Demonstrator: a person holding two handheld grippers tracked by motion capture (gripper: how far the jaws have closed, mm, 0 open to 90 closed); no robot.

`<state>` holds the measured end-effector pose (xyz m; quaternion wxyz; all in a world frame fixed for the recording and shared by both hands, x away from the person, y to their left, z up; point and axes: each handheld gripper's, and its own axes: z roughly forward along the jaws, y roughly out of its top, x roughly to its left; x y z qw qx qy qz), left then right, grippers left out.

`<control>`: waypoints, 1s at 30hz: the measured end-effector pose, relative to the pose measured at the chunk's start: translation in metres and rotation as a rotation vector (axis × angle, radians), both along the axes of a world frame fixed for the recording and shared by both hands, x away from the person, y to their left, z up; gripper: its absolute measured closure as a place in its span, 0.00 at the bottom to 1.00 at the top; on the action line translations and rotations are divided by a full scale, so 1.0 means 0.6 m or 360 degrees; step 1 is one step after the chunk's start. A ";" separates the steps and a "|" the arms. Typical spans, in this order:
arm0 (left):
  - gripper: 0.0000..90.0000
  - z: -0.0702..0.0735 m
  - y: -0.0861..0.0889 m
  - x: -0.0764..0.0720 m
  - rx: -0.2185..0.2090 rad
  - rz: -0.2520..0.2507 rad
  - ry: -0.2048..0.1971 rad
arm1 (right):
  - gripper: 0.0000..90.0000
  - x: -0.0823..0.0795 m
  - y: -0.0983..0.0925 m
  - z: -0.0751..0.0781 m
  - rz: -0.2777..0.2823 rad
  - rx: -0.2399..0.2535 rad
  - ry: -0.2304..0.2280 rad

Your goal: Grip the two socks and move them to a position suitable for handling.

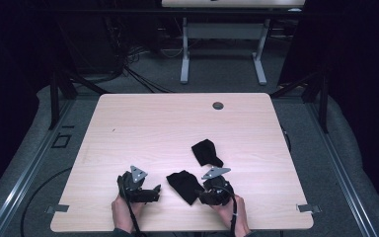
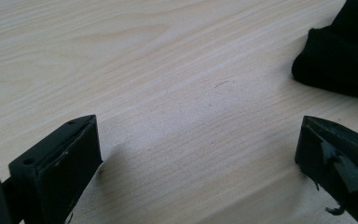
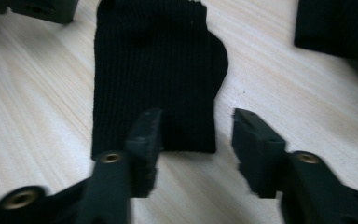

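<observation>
Black sock (image 3: 154,74), its near edge between the right gripper's (image 3: 196,140) parted fingers (image 3: 144,135).

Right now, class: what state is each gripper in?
Left gripper: open, nothing between its jaws.
Right gripper: open, jaws around the edge of the black sock, not pressing it.

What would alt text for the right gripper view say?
A black ribbed sock lies flat on the pale wooden table, its near edge between the right gripper's two black jaws, which stand apart astride that corner and clamp nothing yet.
</observation>
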<state>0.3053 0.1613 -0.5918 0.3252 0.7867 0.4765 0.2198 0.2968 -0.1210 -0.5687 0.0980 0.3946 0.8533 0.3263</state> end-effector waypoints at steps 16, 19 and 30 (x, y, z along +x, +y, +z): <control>0.00 0.000 0.001 0.001 -0.0008 -0.0008 0.0008 | 0.94 0.008 -0.010 0.000 0.0042 0.0015 -0.0011; 0.00 0.000 0.001 0.001 -0.0003 -0.0011 0.0004 | 0.94 0.008 -0.019 0.007 0.0049 0.0042 -0.0008; 0.02 0.001 -0.001 -0.001 0.0010 -0.0036 -0.0020 | 0.79 0.018 -0.057 0.014 0.0018 0.0041 0.0049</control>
